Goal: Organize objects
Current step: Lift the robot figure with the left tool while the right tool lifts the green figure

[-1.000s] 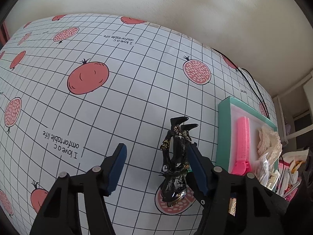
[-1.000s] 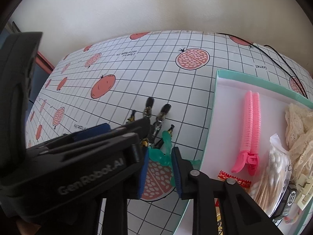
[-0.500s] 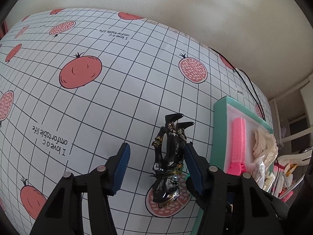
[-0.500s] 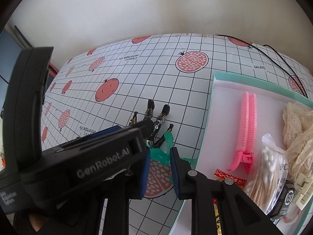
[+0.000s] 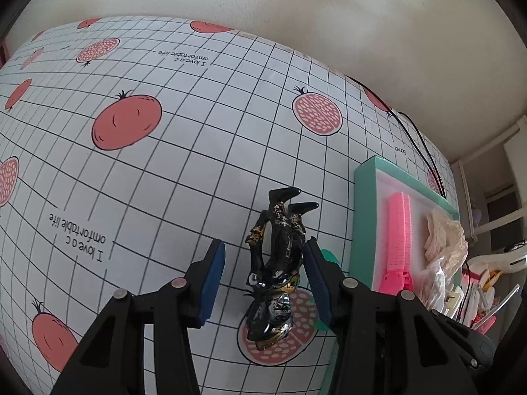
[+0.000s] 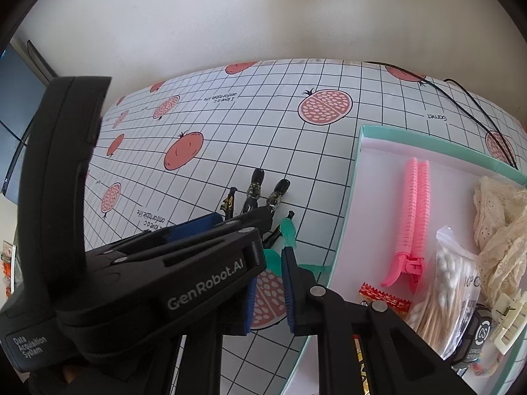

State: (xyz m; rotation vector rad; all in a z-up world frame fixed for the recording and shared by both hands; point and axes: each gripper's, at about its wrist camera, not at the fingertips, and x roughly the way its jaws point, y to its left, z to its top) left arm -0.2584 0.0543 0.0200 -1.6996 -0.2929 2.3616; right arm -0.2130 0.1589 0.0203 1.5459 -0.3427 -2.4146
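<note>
Our left gripper (image 5: 263, 279) has just been closing around the black and gold hair claw (image 5: 276, 263), which lies on the tablecloth between its blue pads; the right-hand pad is at the claw's side, the left-hand pad (image 5: 210, 283) stands apart from it, so we are not yet pinching it. Our right gripper (image 6: 268, 291) has been narrowing too, its pads now close together around a teal clip (image 6: 280, 256), though we cannot tell whether they press on it. The claw sits partly over a printed pomegranate half, just beside the teal tray (image 5: 362, 217). The tablecloth (image 5: 184, 164) is white with a black grid, red pomegranates and small lettering, and it runs up to a plain cream wall (image 5: 329, 16). A black cable (image 6: 467, 98) trails across the far right corner. Inside the tray we see a pink hair clip (image 6: 411, 214), cream lace (image 6: 500, 223), a bag of cotton swabs (image 6: 444, 283) and a red wrapper (image 6: 382, 296)
</note>
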